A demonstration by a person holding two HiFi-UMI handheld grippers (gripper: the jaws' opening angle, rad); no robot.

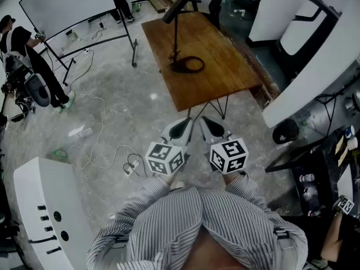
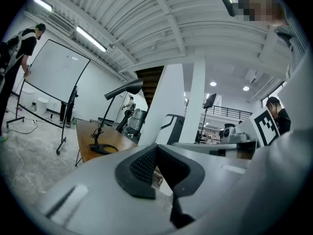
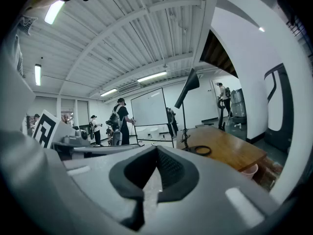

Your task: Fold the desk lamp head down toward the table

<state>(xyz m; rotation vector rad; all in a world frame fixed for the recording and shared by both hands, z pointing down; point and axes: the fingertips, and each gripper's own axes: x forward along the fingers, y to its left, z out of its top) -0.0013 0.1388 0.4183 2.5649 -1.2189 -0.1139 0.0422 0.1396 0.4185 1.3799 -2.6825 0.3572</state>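
Head view is showing left gripper and right gripper short of the worktop, jaws closed together, gripping nothing. Likely needing one gripper steadying the lamp base, the other pressing the lamp head down slowly.

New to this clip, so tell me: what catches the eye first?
The black lamp stands on the wooden table ahead, its head raised. Nearer, the left gripper and right gripper sit side by side, both shut and empty, short of the table. A whiteboard stands at far left.
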